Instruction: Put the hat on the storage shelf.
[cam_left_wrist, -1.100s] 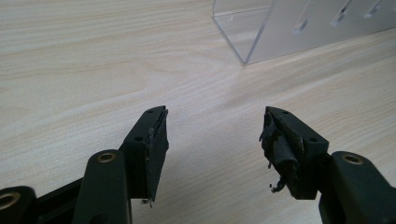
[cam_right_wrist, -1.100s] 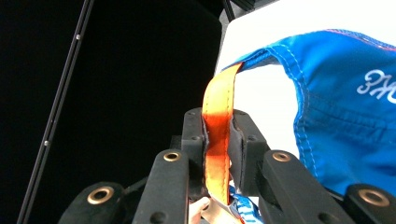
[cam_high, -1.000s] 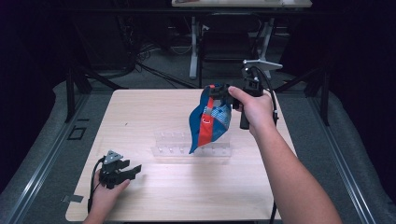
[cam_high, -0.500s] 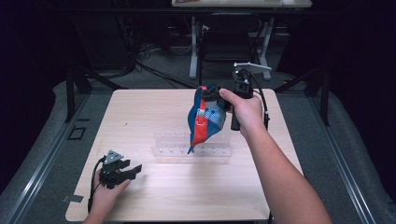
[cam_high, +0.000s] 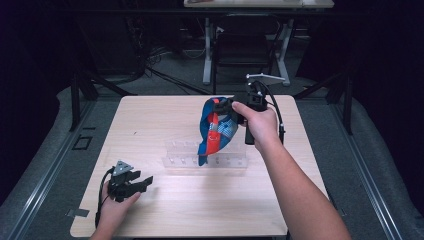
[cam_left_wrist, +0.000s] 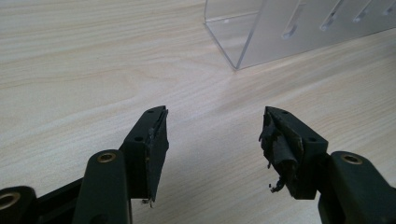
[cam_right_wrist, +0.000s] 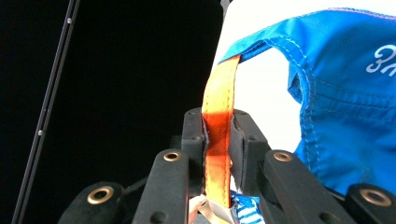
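Right gripper (cam_high: 218, 106) jaws clamped on orange strap (cam_right_wrist: 218, 135); blue bag (cam_high: 215, 130) hangs over clear slotted rack (cam_high: 230, 161).
Left gripper view: left gripper (cam_left_wrist: 212, 140) jaws open, empty, on table (cam_left_wrist: 70, 70). Likely lowering step; next, steady descent onto the rack.

The right gripper (cam_high: 223, 106) is raised with fingers (cam_right_wrist: 196, 140) clamped, while the left gripper (cam_high: 139, 182) (fingers apart) rests low.

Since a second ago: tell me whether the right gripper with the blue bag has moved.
Yes. In the high view the right gripper has carried the blue bag leftward, so it hangs lower, nearer the clear rack.
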